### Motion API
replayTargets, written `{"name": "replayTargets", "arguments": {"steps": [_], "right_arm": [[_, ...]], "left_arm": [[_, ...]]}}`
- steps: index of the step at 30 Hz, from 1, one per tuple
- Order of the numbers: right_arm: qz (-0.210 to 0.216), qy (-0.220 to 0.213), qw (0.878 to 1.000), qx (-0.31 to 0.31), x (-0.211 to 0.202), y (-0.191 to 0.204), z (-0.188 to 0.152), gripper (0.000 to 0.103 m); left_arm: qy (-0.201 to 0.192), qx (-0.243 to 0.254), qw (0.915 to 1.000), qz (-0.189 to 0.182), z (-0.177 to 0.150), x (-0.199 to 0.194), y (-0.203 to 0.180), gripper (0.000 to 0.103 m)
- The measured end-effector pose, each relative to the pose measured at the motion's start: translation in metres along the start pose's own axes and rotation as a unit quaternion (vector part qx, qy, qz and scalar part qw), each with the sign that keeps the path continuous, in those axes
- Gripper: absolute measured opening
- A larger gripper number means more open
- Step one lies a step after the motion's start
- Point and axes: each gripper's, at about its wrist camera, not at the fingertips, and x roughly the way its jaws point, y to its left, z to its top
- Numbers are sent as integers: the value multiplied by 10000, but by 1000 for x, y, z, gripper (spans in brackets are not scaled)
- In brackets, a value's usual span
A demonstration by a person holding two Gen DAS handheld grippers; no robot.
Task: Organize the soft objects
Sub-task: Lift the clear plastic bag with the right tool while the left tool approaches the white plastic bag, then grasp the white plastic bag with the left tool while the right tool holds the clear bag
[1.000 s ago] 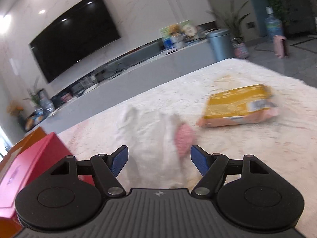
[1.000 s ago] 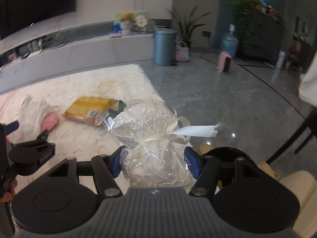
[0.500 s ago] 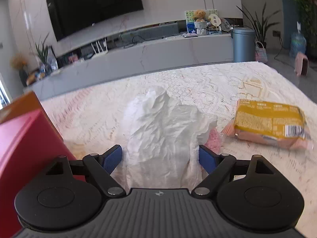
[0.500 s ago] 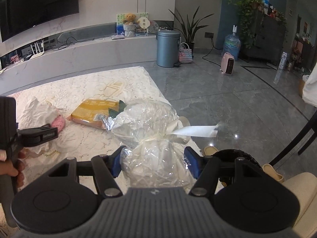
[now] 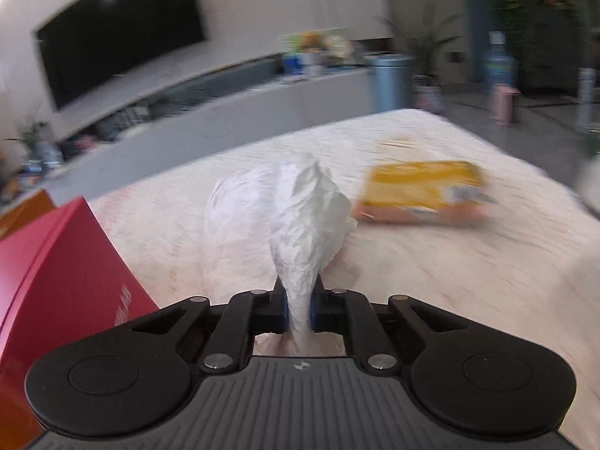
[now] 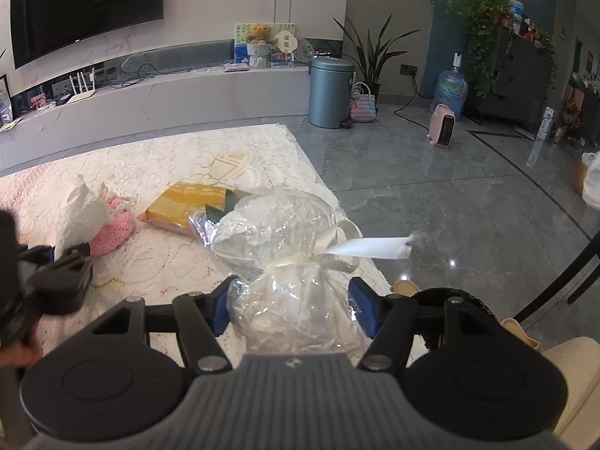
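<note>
Nearest in the left wrist view, the left gripper (image 5: 299, 309) has its jaws closing, and the blue pads already pinch the gathered neck of a crumpled white tissue-like plastic bag (image 5: 305, 221). That bag stands up at 12 o'clock from the jaws.

In the right wrist view, the right gripper (image 6: 294, 305) holds a clear crinkled cellophane bundle tied with a cream ribbon (image 6: 285, 262). Its pads stand apart at the bundle's width and appear to press its sides.

At 9 o'clock of the left gripper stands a red cardboard box (image 5: 56, 281), which I judge the likely container. Further out, a pink crocheted soft item (image 6: 112, 230) lies touching the white bag. Beyond, at 1 o'clock, a flat yellow plastic packet (image 5: 422, 193) rests on the cream lace tablecloth (image 5: 468, 281). In the far room are a television, a shelf and a grey bin.

Progress, as judged: early. Two soft items are gripped, and none is seen stowed. The pink item and yellow packet remain loose. The box interior is not visible.
</note>
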Motion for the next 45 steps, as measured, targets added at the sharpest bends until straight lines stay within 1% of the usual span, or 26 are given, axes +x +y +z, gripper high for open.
{"name": "replayTargets", "arguments": {"steps": [3,6,7,9,11,13,14,15,16,17,19,20,21,22,24,26,28,30,32,35,36,38,41,42,44,45], "right_arm": [[-66,18,10000,3,0,-1,0,63],[-92,31,10000,-24,0,0,2,63],[-79,24,10000,-35,-1,1,2,63],[-55,16,10000,-54,-2,2,3,63],[-63,-4,10000,-68,-3,3,3,63],[-78,-10,9999,-82,-4,3,3,63],[-92,-9,9999,-87,-4,4,3,63],[-103,-1,9999,-97,-5,4,3,63],[-120,9,9999,-116,-5,5,3,63],[-152,25,9998,-143,-4,6,3,63],[-170,71,9997,-179,-2,6,2,63],[-171,99,9996,-183,-1,6,2,63],[-188,117,9996,-193,0,6,1,63],[-207,129,9995,-207,1,6,1,63],[-197,131,9995,-220,1,6,1,63],[-155,108,9996,-191,0,5,1,63],[-109,102,9997,-182,0,5,2,63],[-79,107,9997,-197,0,5,1,63],[-54,126,9997,-223,1,5,1,63],[-49,155,9996,-250,2,5,1,63],[-48,158,9995,-264,2,4,1,63],[-28,169,9995,-281,2,5,1,63],[-2,190,9993,-320,3,8,1,63],[18,197,9992,-346,3,9,1,63],[102,221,9990,-377,5,12,0,63],[144,235,9988,-393,6,13,0,63]], "left_arm": [[32,167,9978,-647,-13,-36,4,11],[93,667,9907,-1183,-28,-69,0,11],[181,820,9869,-1374,-34,-79,-1,11],[385,1146,9762,-1799,-46,-95,-4,11],[503,1365,9686,-2017,-54,-103,-8,12],[472,1609,9652,-2009,-56,-102,-10,21],[470,1835,9642,-1854,-57,-97,-14,28],[511,1984,9657,-1595,-56,-90,-18,31],[586,2089,9662,-1390,-53,-80,-17,33],[613,2146,9662,-1290,-50,-74,-19,34],[600,2235,9623,-1426,-41,-64,-19,46],[578,2297,9596,-1516,-37,-60,-21,55],[566,2388,9559,-1612,-33,-55,-21,59],[579,2460,9528,-1685,-28,-49,-22,59],[696,2606,9459,-1805,-22,-37,-24,69],[687,2641,9424,-1934,-16,-24,-26,74],[682,2494,9478,-1868,-13,-15,-25,76],[720,2244,9566,-1716,-10,-7,-23,83],[703,2059,9604,-1739,-6,-2,-19,83],[621,1900,9697,-1405,-3,1,-12,83],[581,1899,9712,-1316,-2,1,-10,86],[559,2089,9685,-1236,-3,2,-9,92],[504,2276,9696,-748,-6,10,-9,93],[447,2200,9716,-745,-6,12,-6,99],[496,1950,9762,-810,-3,18,1,103],[607,1743,9787,-900,0,23,5,103]]}}
